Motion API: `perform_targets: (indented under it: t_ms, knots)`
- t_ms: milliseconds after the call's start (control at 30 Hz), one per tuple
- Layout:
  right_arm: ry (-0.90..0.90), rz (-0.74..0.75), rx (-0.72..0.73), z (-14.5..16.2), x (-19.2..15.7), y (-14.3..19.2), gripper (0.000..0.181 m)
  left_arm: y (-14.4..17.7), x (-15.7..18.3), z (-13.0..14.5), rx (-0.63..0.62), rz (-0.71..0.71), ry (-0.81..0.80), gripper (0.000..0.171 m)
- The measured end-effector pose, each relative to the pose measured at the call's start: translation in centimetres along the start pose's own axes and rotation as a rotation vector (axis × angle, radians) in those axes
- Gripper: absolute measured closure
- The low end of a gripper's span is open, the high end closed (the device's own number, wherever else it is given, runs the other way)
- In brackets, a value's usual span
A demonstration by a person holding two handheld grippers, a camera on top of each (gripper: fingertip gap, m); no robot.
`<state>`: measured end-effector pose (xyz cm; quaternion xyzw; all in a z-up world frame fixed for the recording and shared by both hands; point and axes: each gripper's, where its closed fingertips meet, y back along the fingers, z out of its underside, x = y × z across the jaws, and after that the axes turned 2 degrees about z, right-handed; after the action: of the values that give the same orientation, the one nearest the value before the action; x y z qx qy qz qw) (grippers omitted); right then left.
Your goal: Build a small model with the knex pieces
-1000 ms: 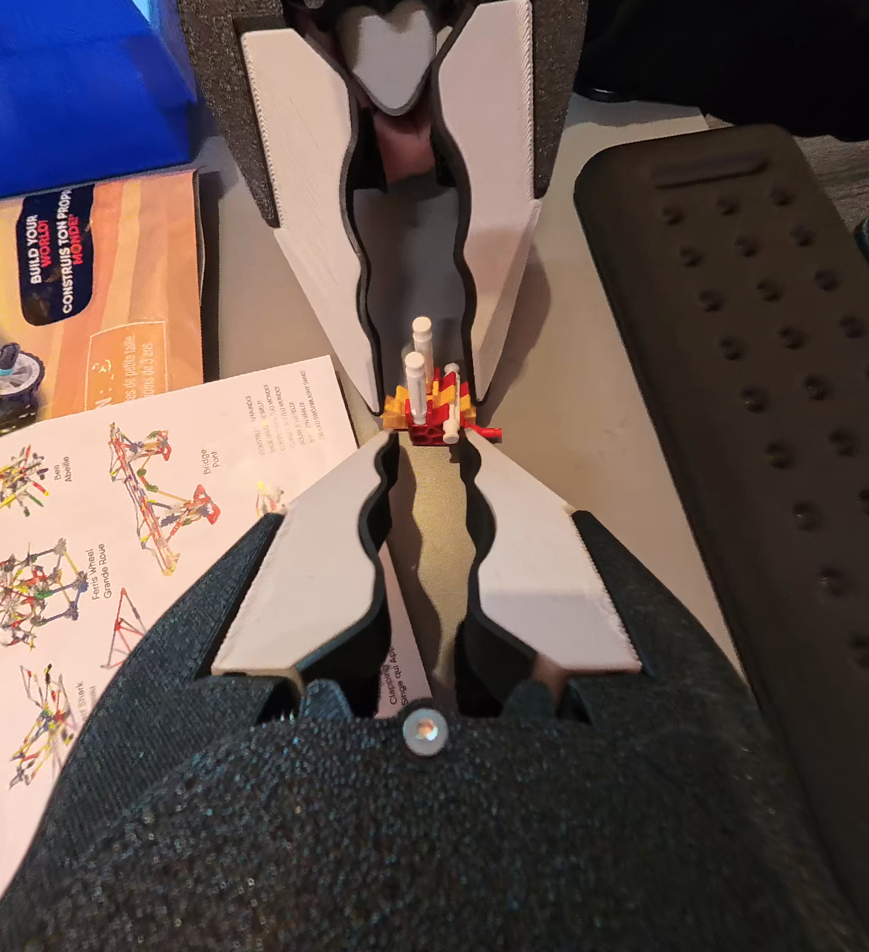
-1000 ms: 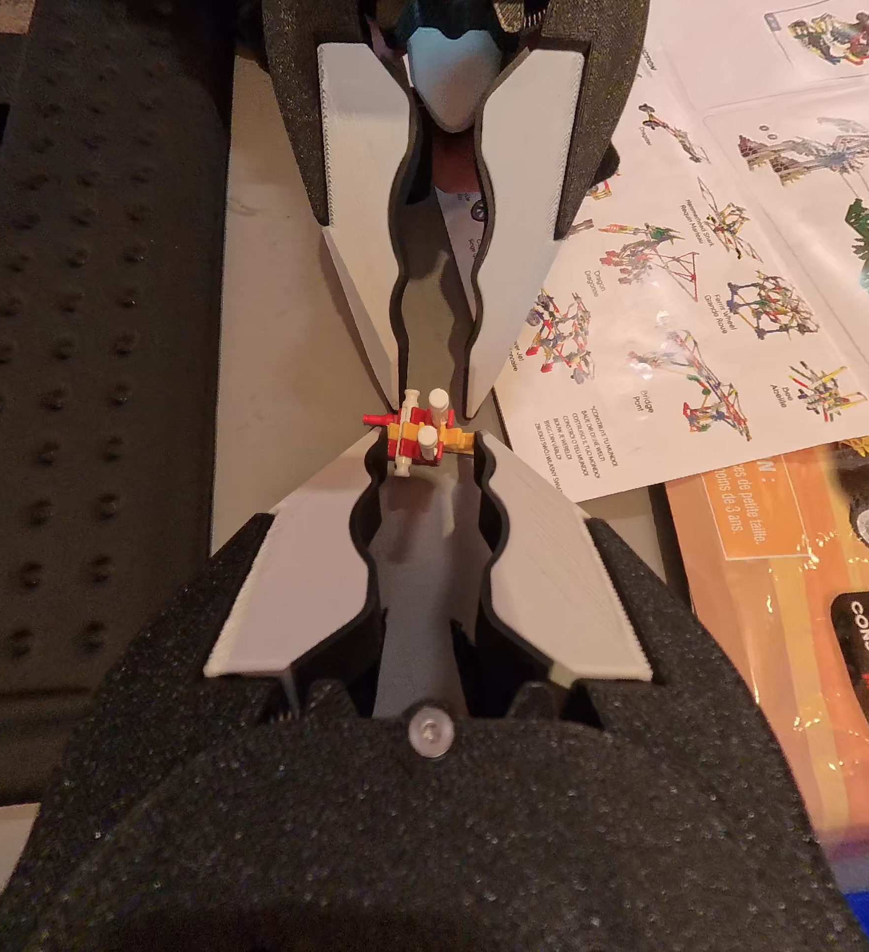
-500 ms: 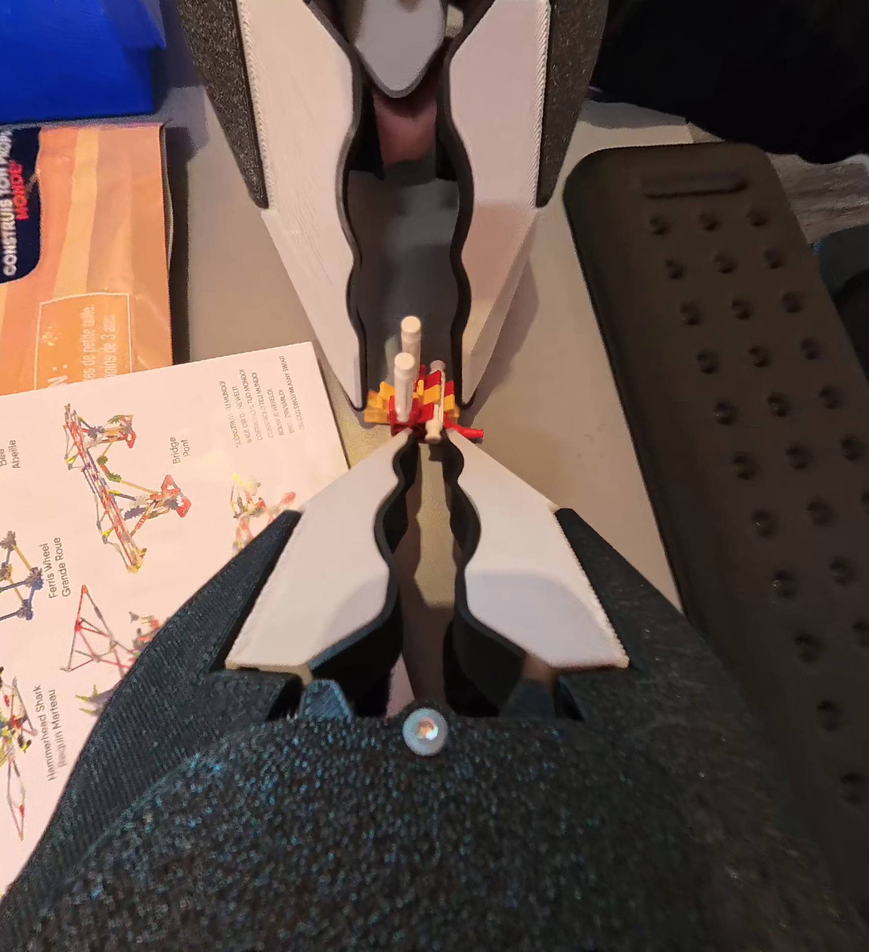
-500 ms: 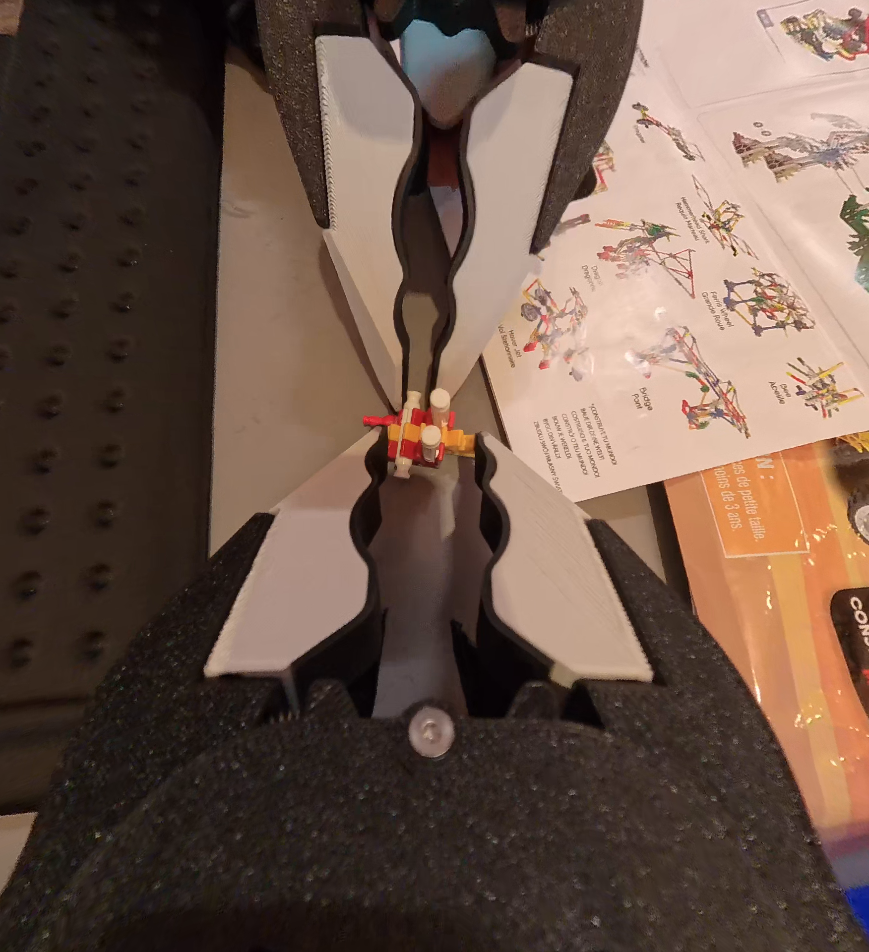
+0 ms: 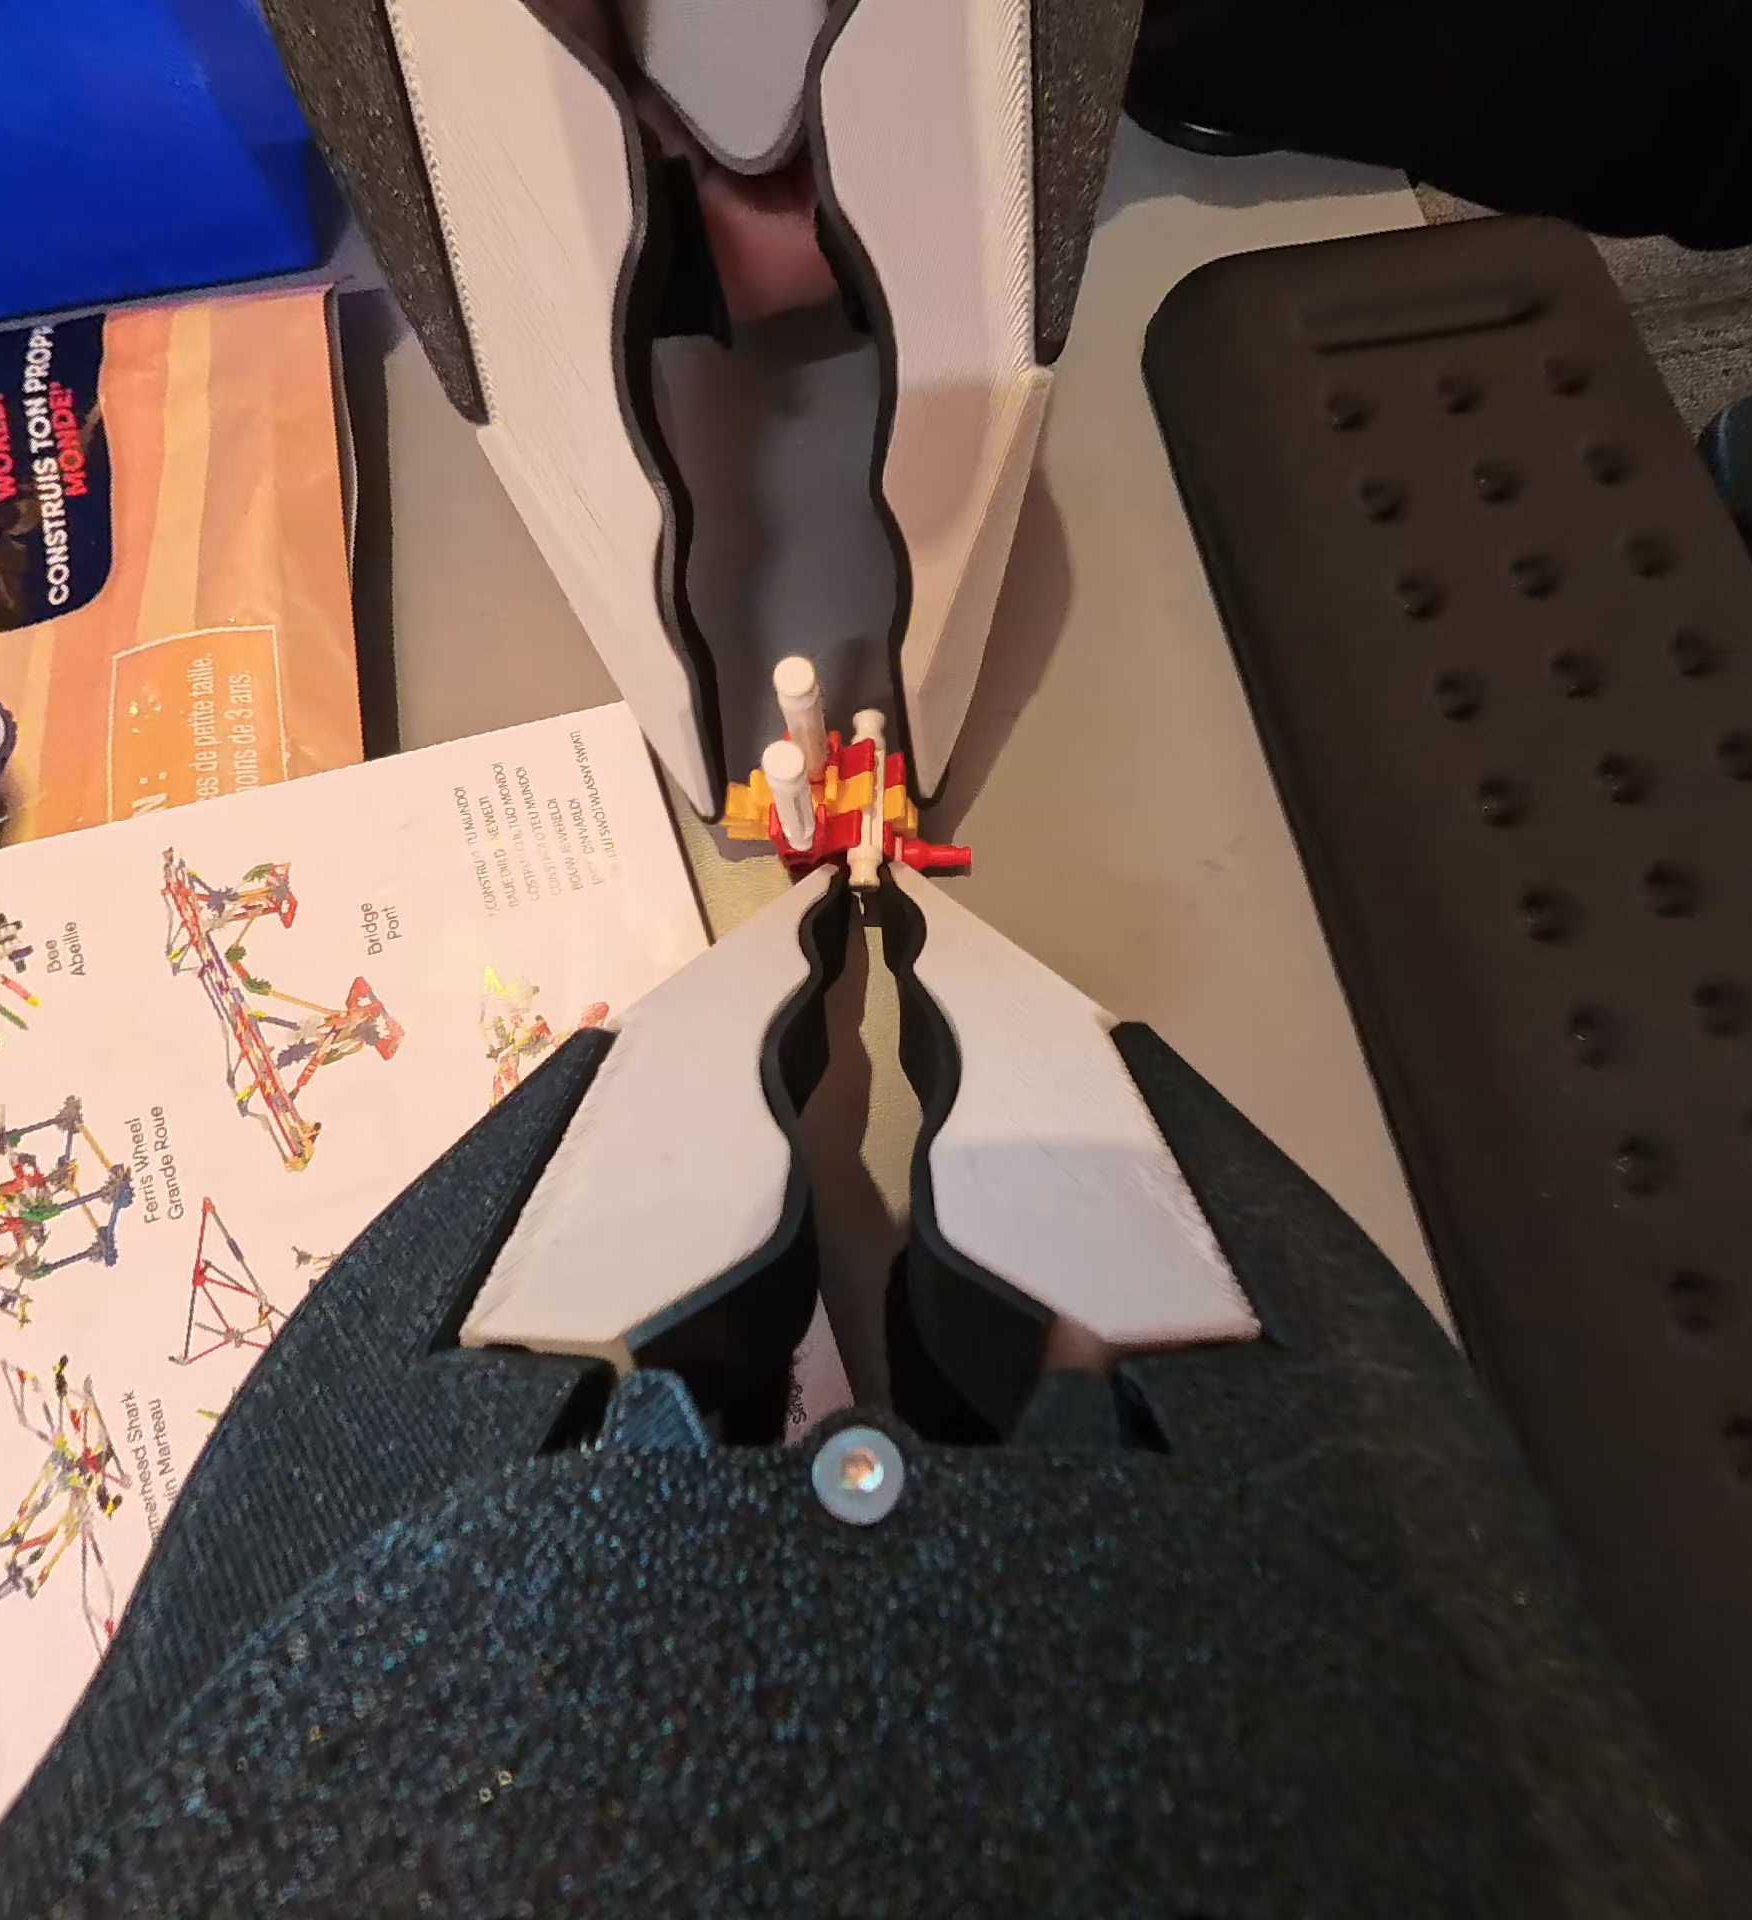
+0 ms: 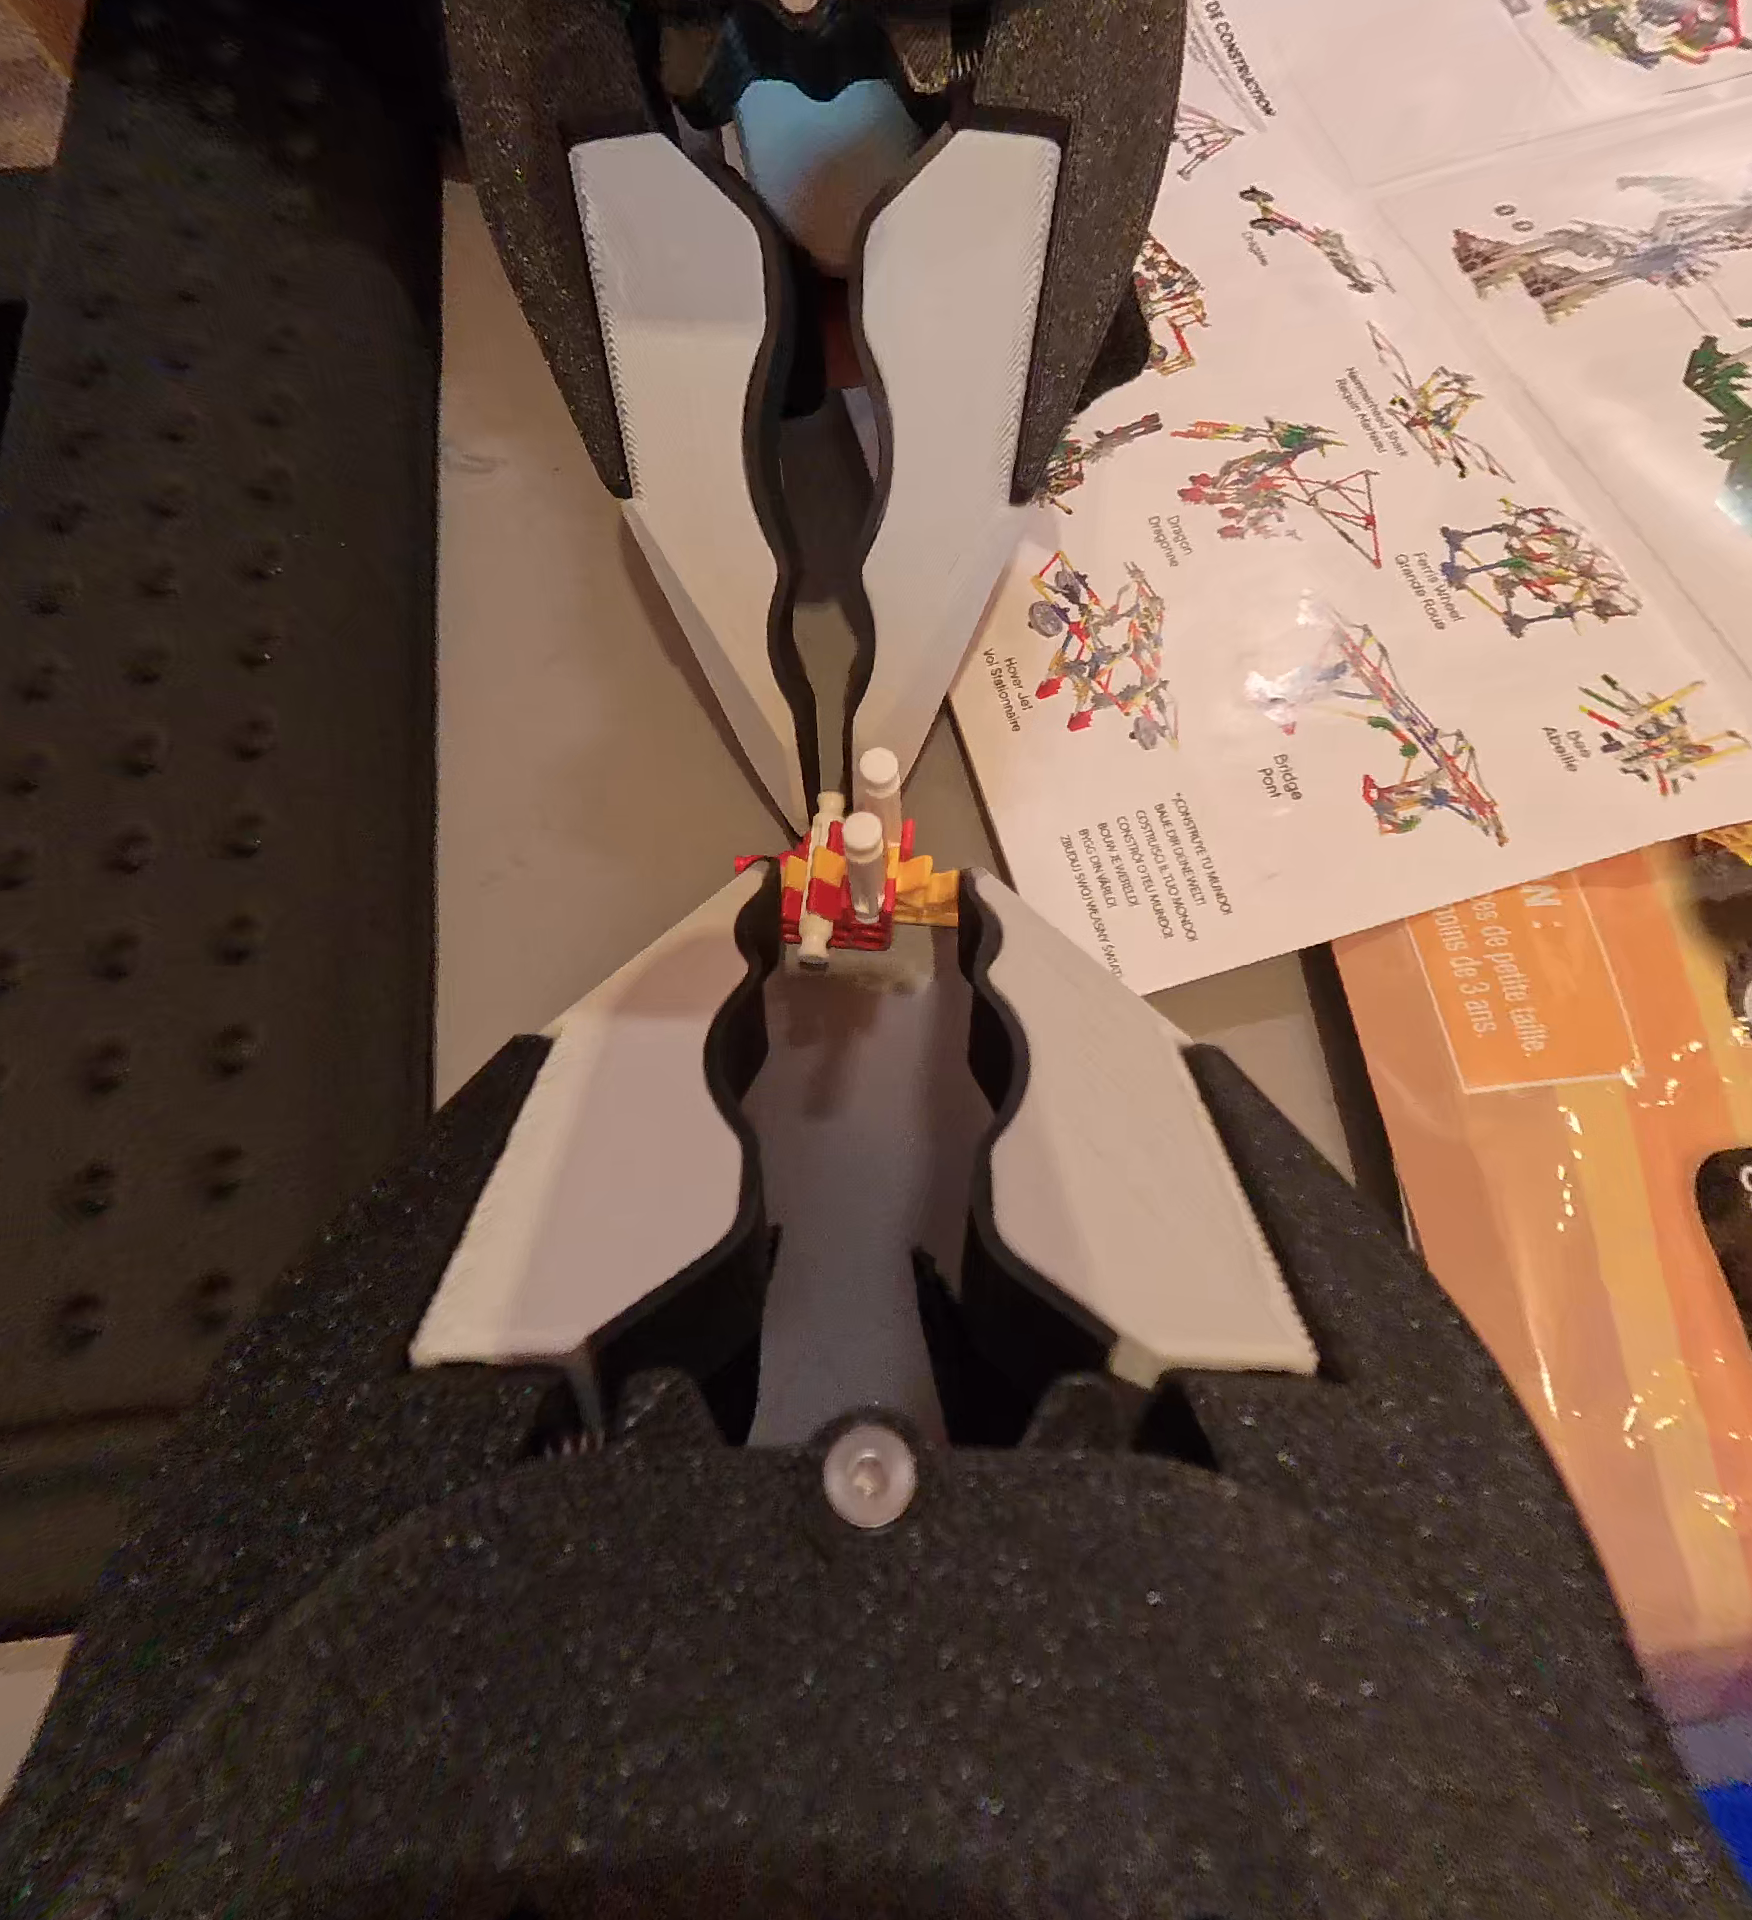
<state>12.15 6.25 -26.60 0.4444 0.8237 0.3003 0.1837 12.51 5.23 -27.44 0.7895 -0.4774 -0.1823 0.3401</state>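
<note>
A small toy assembly (image 5: pixel 830 810) of red and yellow connectors with short white rods hangs between the two grippers, above the grey table (image 5: pixel 1069 665). My left gripper (image 5: pixel 864 883) is shut on the end of one white rod (image 5: pixel 868 831) that lies flat in the assembly. My right gripper (image 5: pixel 822 805) faces it from the far side, its fingers pressed on the assembly's two sides. In the right wrist view, my right gripper (image 6: pixel 861 888) holds the assembly (image 6: pixel 841 894) across its width. The left gripper (image 6: pixel 828 805) pinches the rod (image 6: pixel 818 894) from the far side. Two white rods stand upright.
A printed instruction sheet (image 5: pixel 228 1039) (image 6: pixel 1371 623) lies on the table beside the grippers. An orange toy box (image 5: pixel 176 571) (image 6: pixel 1578 1247) lies next to it, and a blue box (image 5: pixel 103 135) beyond that. A black dimpled mat (image 5: pixel 1526 831) (image 6: pixel 176 727) lies on the other side. The grippers are tip to tip, or close to it.
My left gripper has closed from open to shut on the white rod's end. My right gripper has kept its hold on the assembly.
</note>
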Motion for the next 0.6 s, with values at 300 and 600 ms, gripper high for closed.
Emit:
perform_targets:
  t_ms: [300,600]
  knots:
    - [-0.002,-0.036,-0.03,0.46,-0.93,0.38,0.149,0.28,0.28,0.2,-0.017,0.014,-0.035,0.169]
    - [0.002,-0.015,-0.026,0.32,-0.5,0.17,0.135,0.17,0.41,0.24,-0.031,0.011,-0.073,0.17]
